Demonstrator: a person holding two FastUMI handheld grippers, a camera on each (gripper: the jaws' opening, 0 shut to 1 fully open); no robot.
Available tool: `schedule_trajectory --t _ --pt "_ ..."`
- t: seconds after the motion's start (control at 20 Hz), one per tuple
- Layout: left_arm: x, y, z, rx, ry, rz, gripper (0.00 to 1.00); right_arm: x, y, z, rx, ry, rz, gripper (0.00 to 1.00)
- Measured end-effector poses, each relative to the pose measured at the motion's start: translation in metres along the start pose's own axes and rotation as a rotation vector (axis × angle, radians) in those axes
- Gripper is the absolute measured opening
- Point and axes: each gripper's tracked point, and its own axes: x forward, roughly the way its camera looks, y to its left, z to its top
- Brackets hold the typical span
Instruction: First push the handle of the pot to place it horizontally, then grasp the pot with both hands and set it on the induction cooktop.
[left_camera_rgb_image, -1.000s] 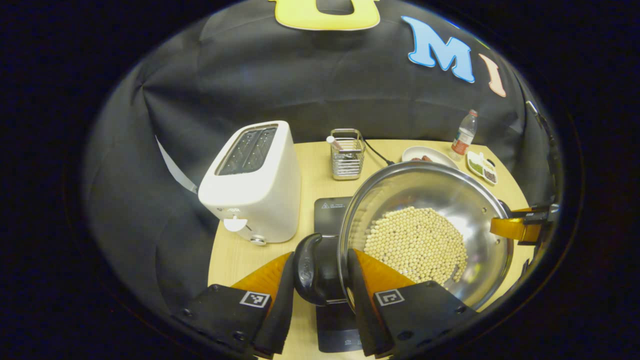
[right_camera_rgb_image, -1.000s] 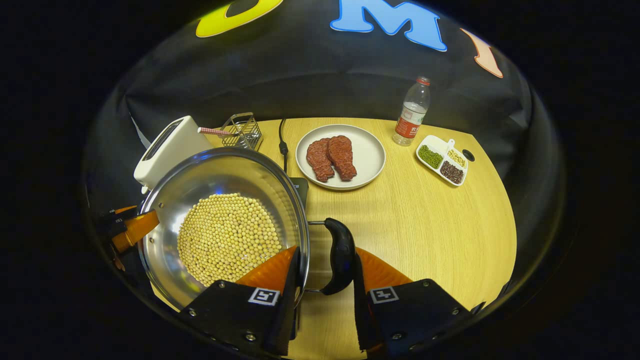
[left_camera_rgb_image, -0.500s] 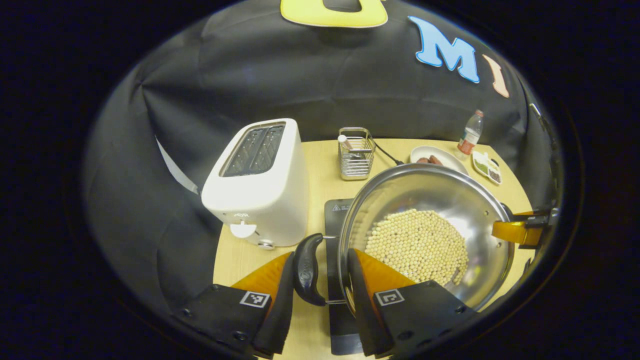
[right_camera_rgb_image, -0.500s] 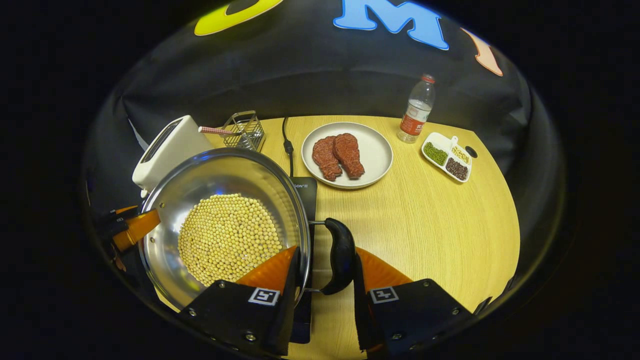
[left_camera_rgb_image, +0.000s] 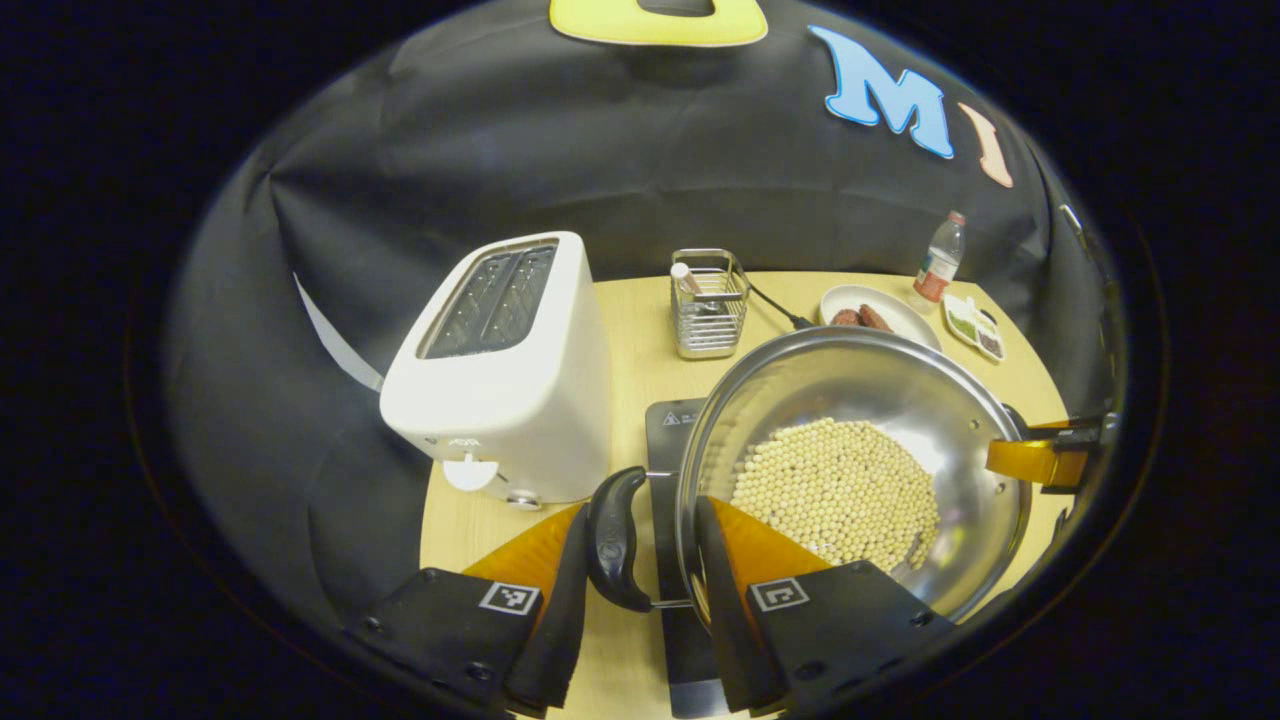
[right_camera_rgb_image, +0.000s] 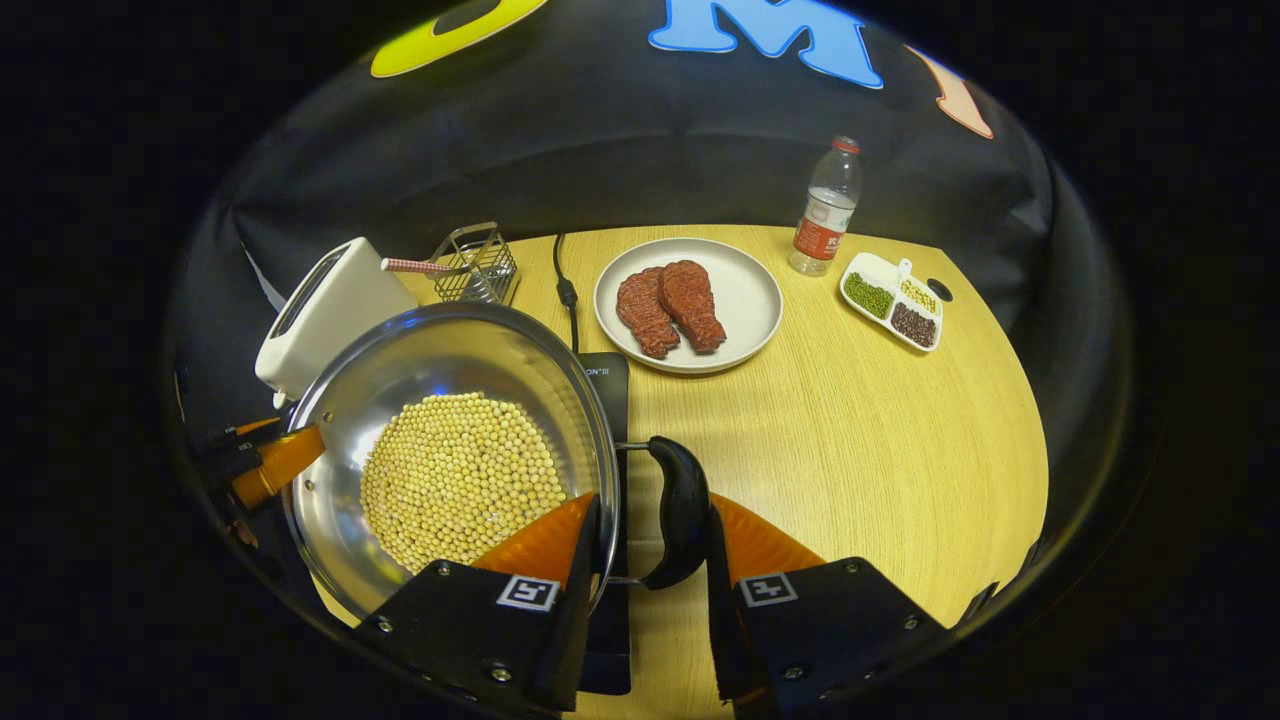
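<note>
A steel pot (left_camera_rgb_image: 850, 385) half full of pale beans (left_camera_rgb_image: 835, 490) hangs level between my two grippers. My left gripper (left_camera_rgb_image: 640, 590) is shut on its black left handle (left_camera_rgb_image: 612, 535), one finger lying against the pot's rim. In the right gripper view, my right gripper (right_camera_rgb_image: 645, 590) is shut on the other black handle (right_camera_rgb_image: 680, 510), beside the pot (right_camera_rgb_image: 440, 350). The black induction cooktop (left_camera_rgb_image: 672, 420) lies under the pot and shows again as the cooktop (right_camera_rgb_image: 600, 375). Whether the pot touches it I cannot tell. Each view catches the opposite gripper at the pot's far side: right gripper (left_camera_rgb_image: 1040, 460), left gripper (right_camera_rgb_image: 265, 465).
A white toaster (left_camera_rgb_image: 500, 370) stands left of the cooktop, with a wire rack (left_camera_rgb_image: 708, 305) behind it. A plate of meat (right_camera_rgb_image: 688, 305), a water bottle (right_camera_rgb_image: 825, 210) and a divided dish (right_camera_rgb_image: 892, 310) sit at the back of the wooden table (right_camera_rgb_image: 880, 450). A cord (right_camera_rgb_image: 565, 285) runs from the cooktop.
Both grippers have carried the pot across, farther over the cooktop; more of the cooktop now shows beneath it. Both grips are unchanged.
</note>
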Motion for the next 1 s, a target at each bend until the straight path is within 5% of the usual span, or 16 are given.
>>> schedule_trajectory --t 0.55,0.85,0.9,0.95,1.0 --pt "-0.001 0.001 -0.004 -0.030 -0.008 0.006 0.60 0.009 0.000 -0.004 0.012 -0.063 -0.004 0.51" --pt "-0.013 0.007 0.005 -0.024 -0.057 0.045 0.70 0.004 0.004 -0.001 0.054 -0.112 0.087 0.51" --pt "-0.017 0.009 0.012 -0.014 -0.090 0.058 0.67 0.000 0.004 0.004 0.061 -0.141 0.102 0.60" --pt "-0.023 0.009 0.019 -0.021 -0.114 0.063 0.70 -0.006 0.000 0.011 0.058 -0.173 0.109 0.52" --pt "-0.032 0.006 0.024 -0.037 -0.135 0.066 0.75 -0.014 -0.003 0.016 0.054 -0.201 0.112 0.67"
